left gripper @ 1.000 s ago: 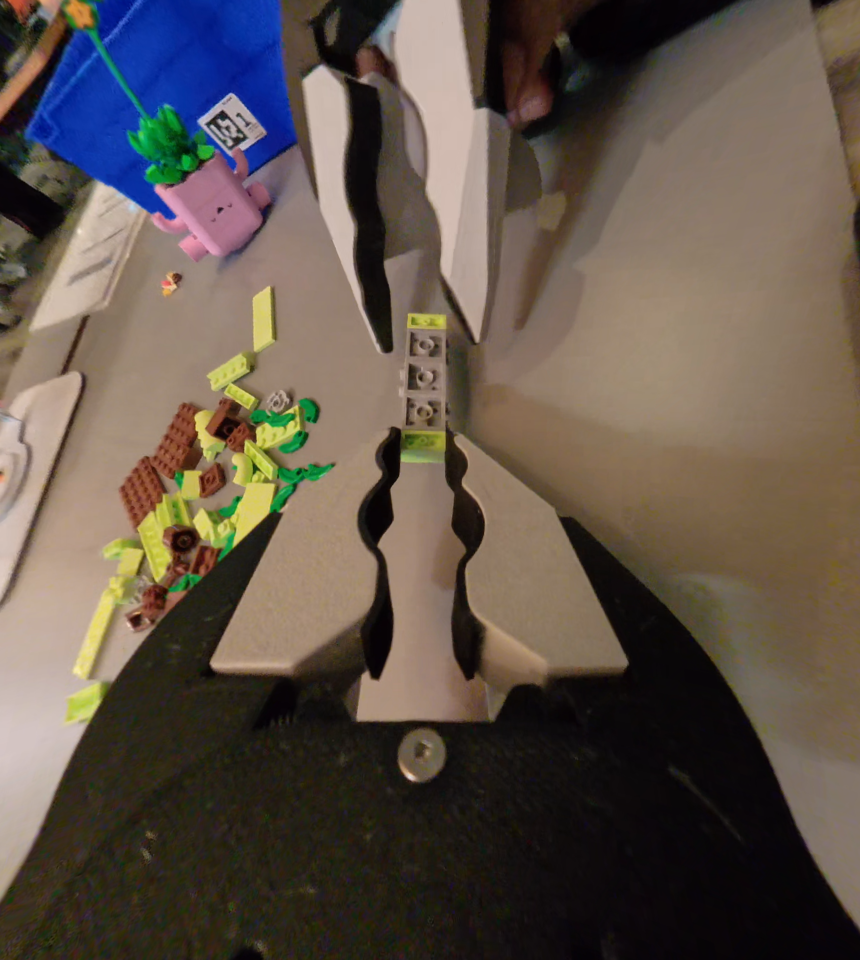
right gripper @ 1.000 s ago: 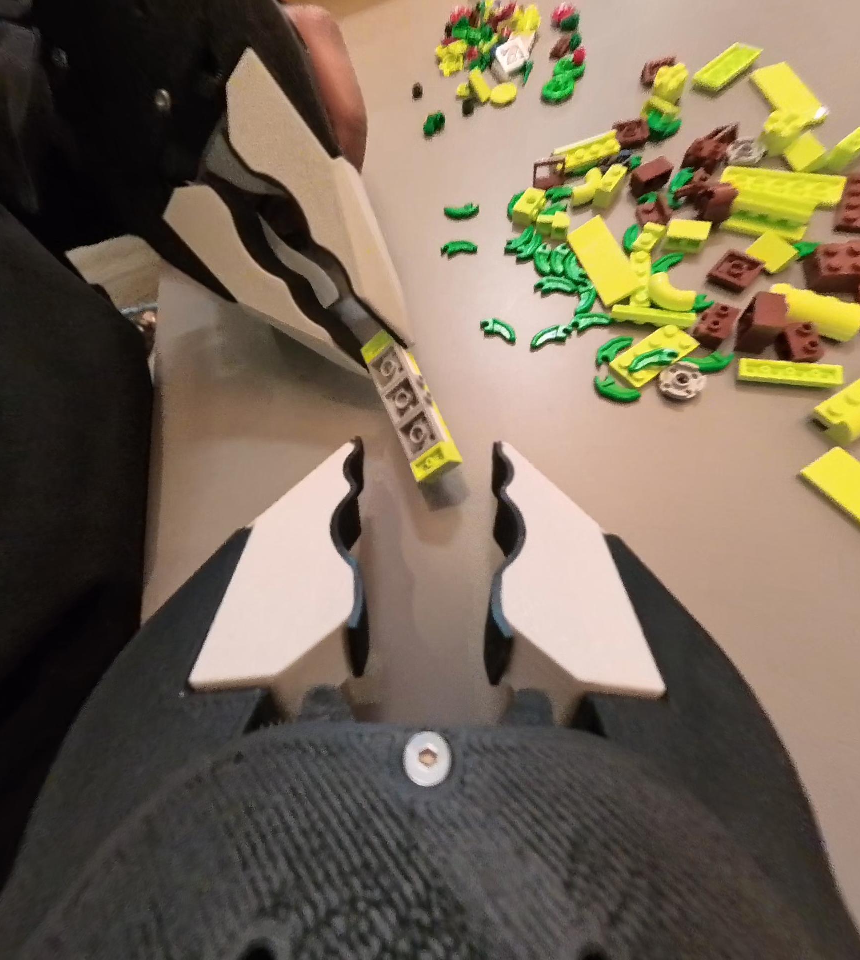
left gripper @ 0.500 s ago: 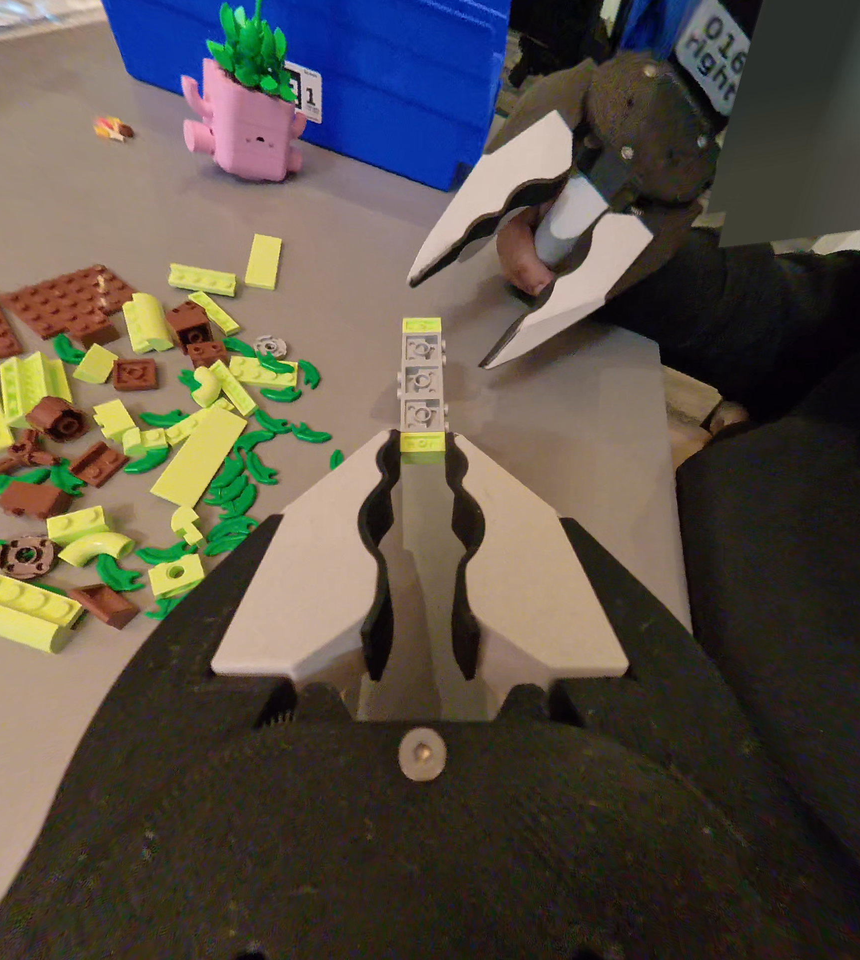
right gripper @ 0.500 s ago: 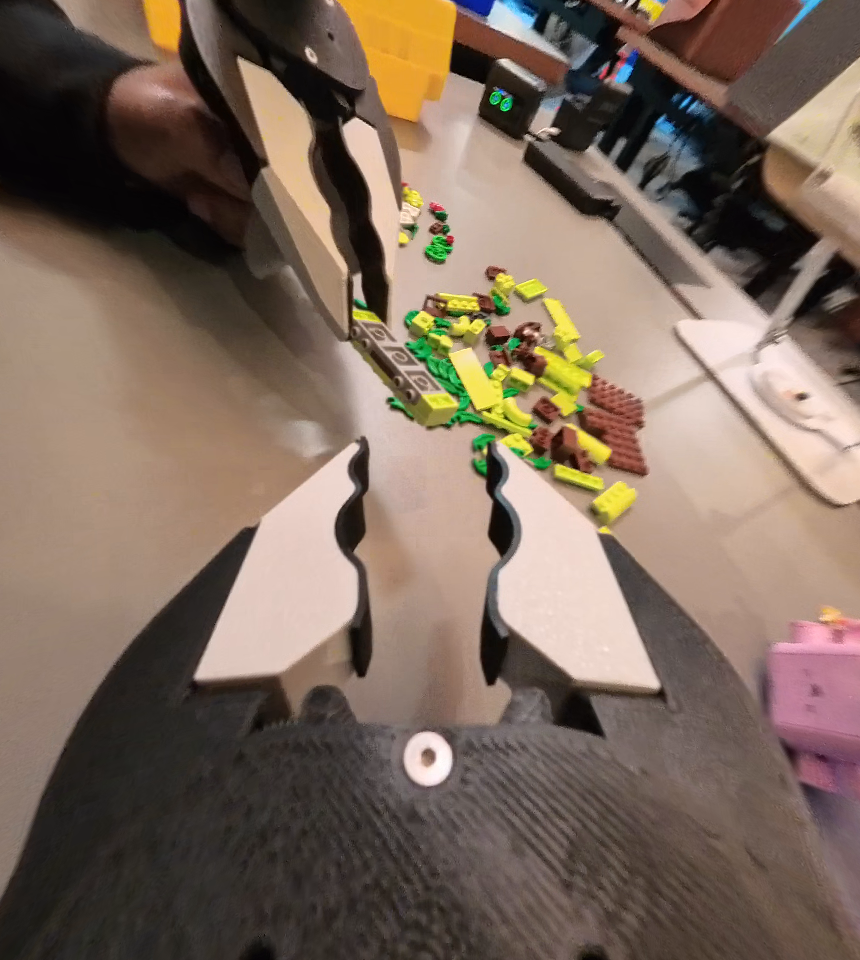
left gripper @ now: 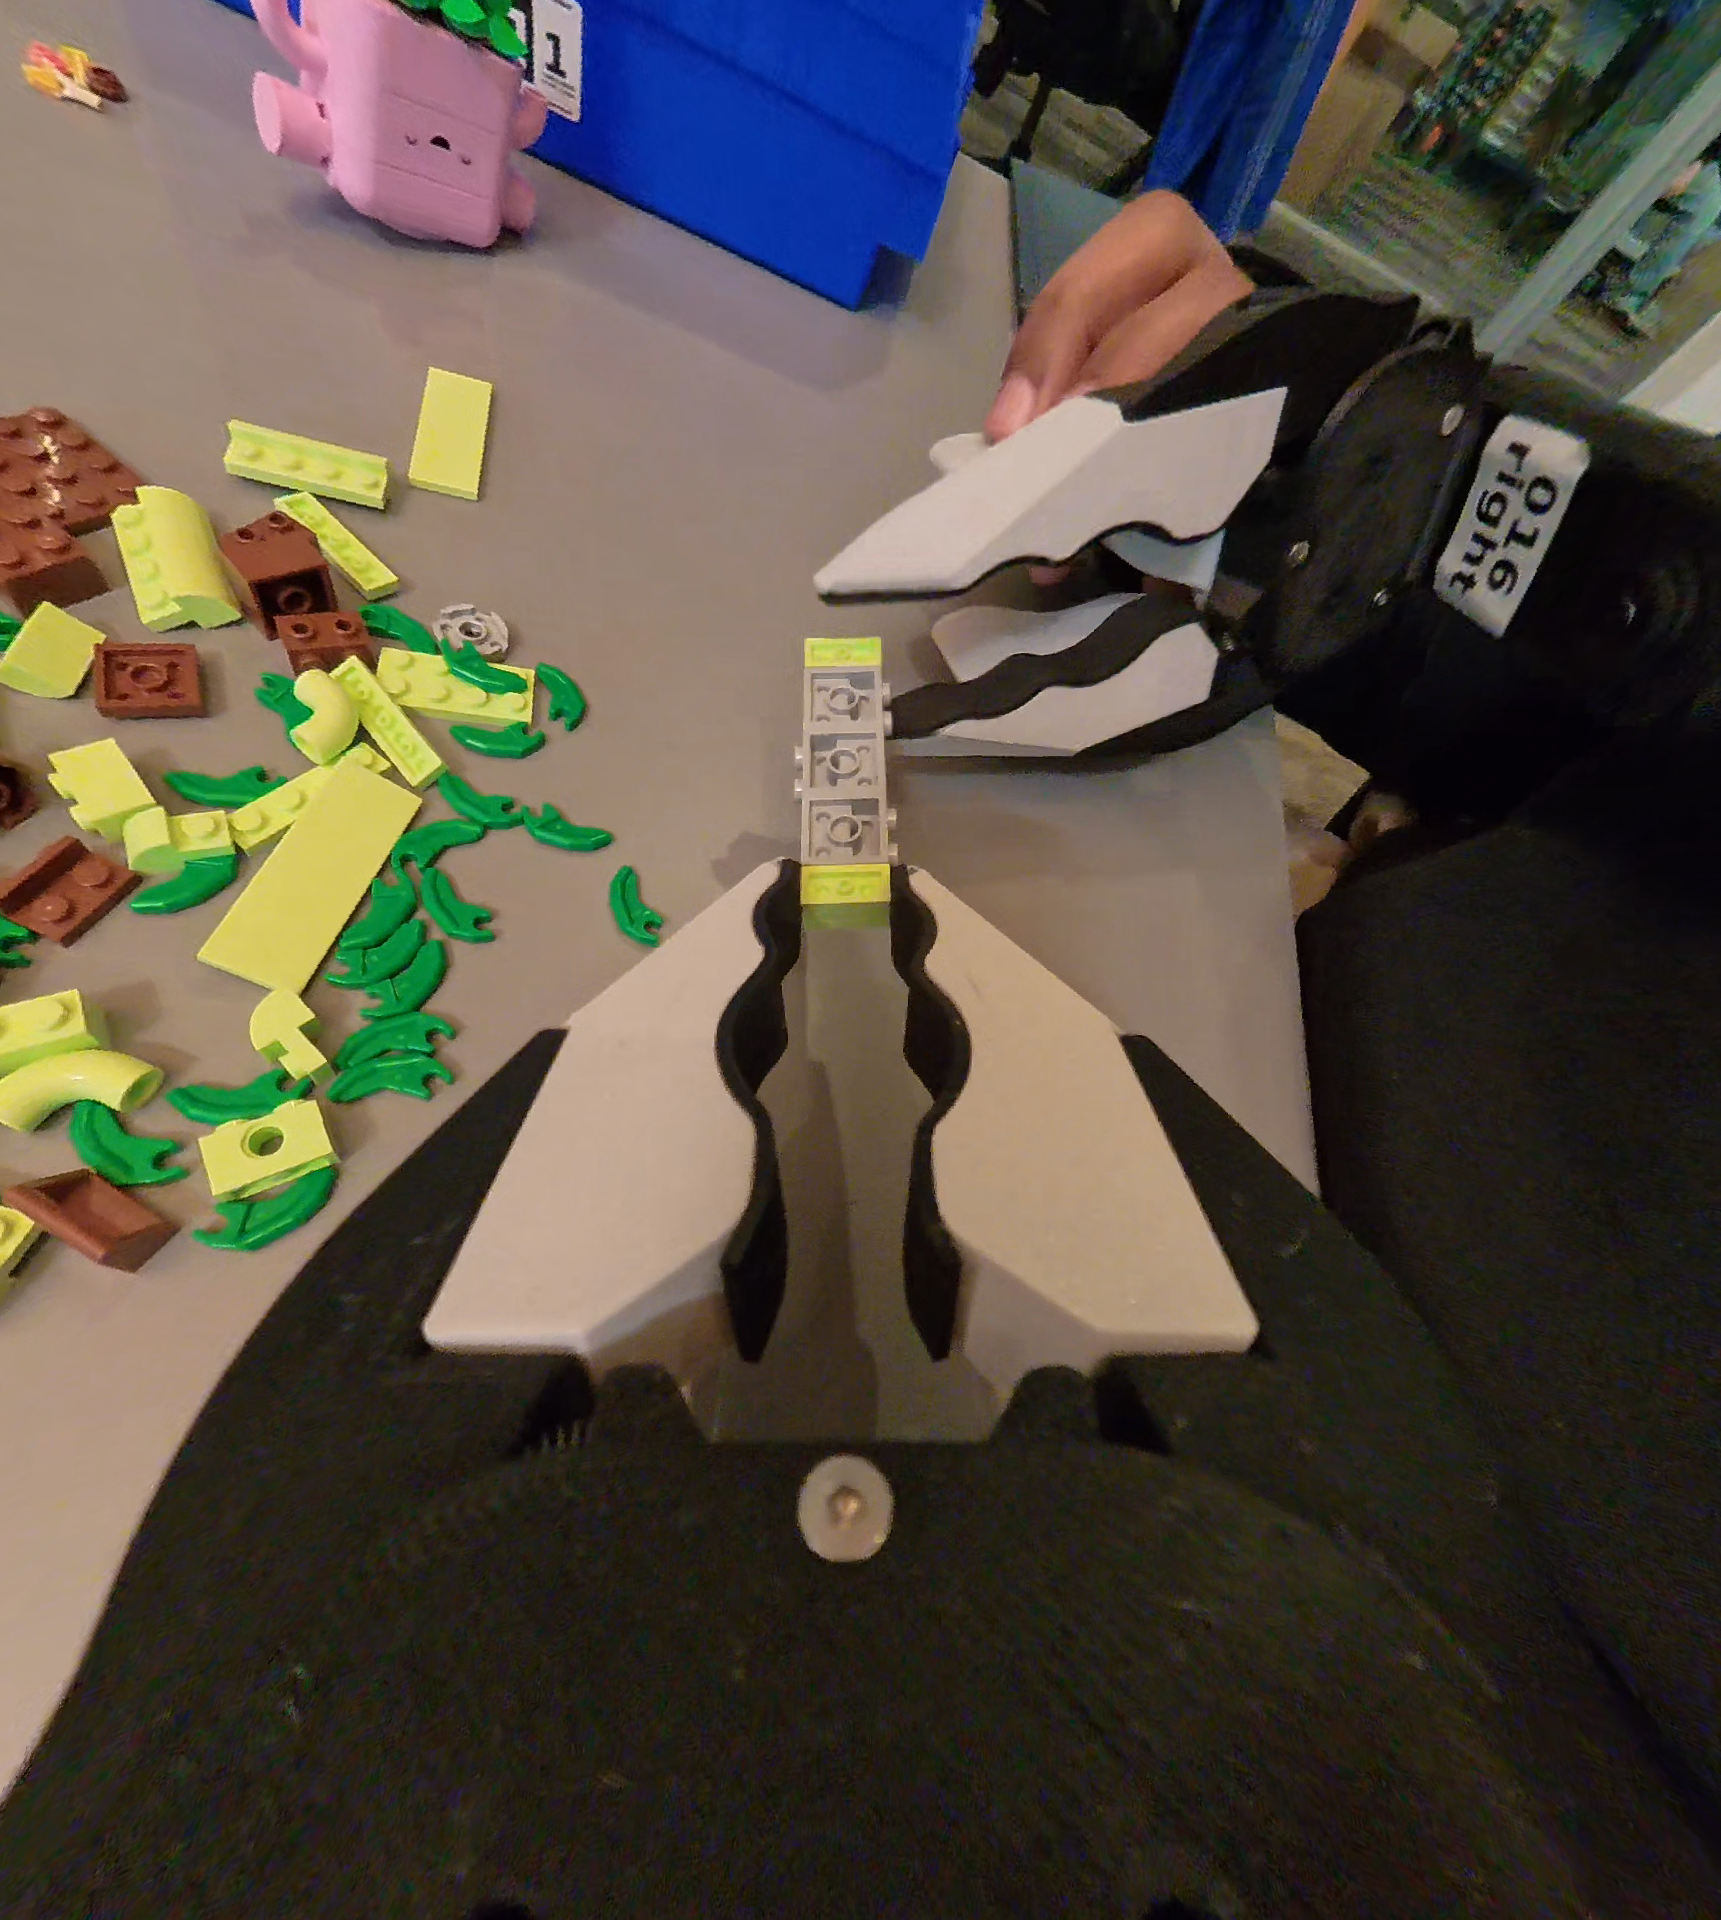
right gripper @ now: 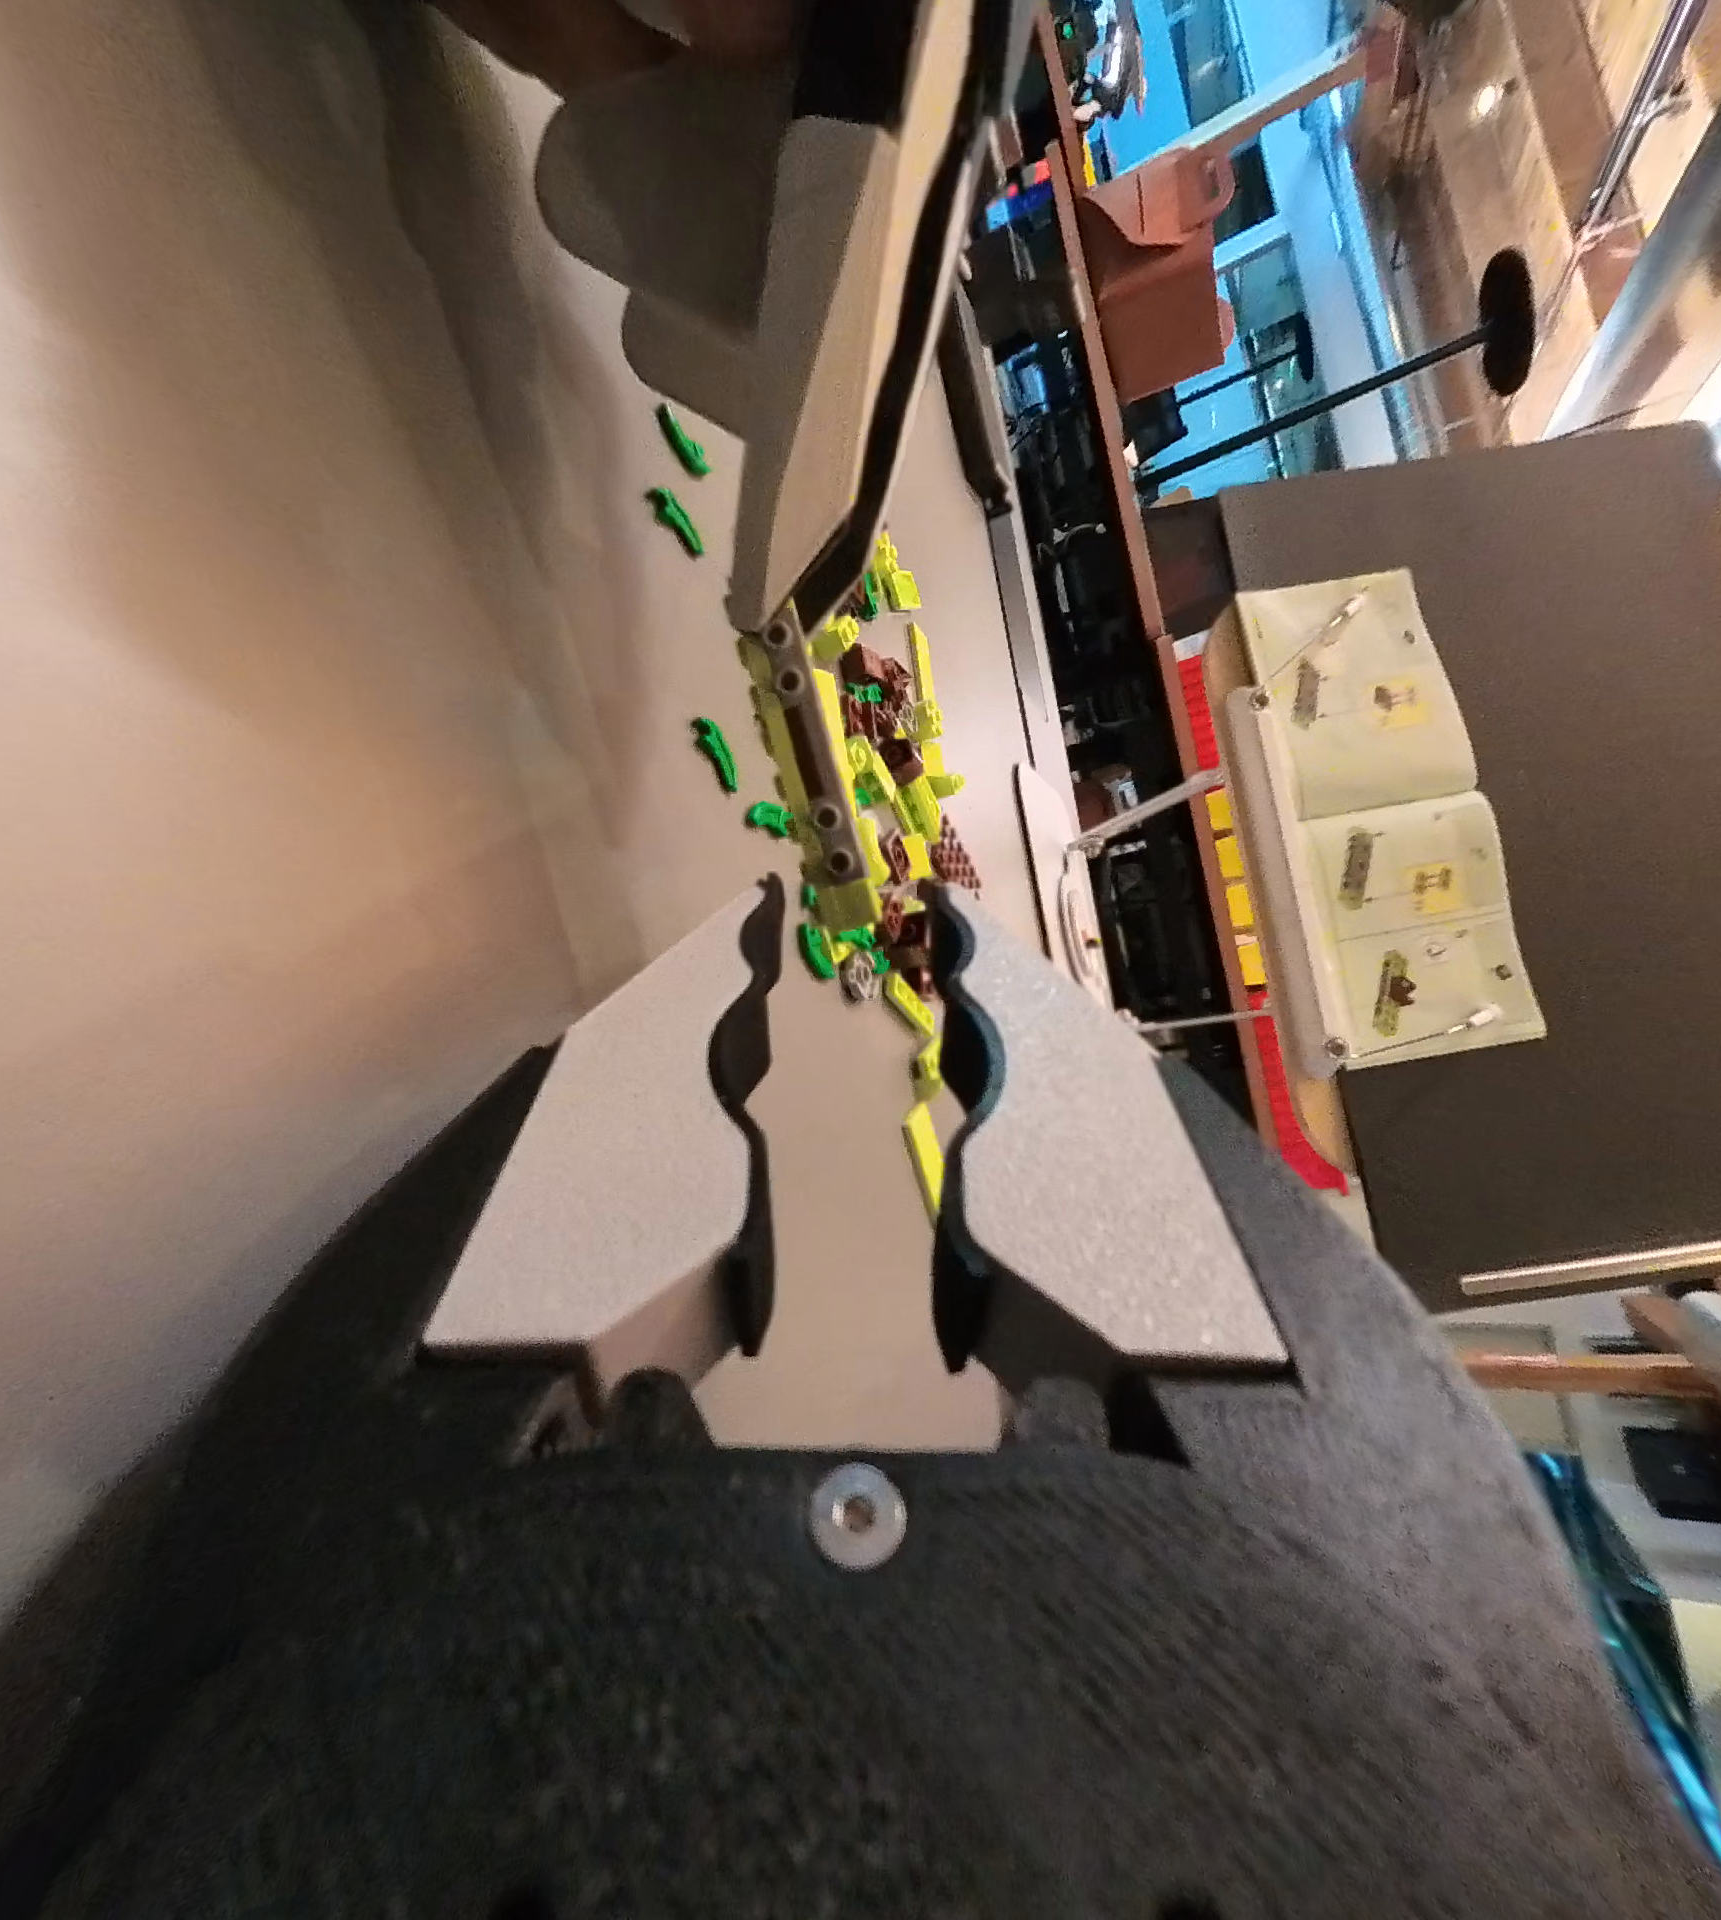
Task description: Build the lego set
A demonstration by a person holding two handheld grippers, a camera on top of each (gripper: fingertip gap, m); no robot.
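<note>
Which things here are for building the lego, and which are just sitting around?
For the build:
- grey and lime brick strip, pinched in the left hand-held gripper
- right hand-held gripper, open beside the strip
- loose lime, brown and green pieces
- open instruction booklet

Just lying about:
- pink plant pot model, already built
- blue bin

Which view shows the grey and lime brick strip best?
The left wrist view: the strip faces the camera, sharp, held at its near end by the left gripper. The right wrist view shows it edge-on and blurred.
</note>
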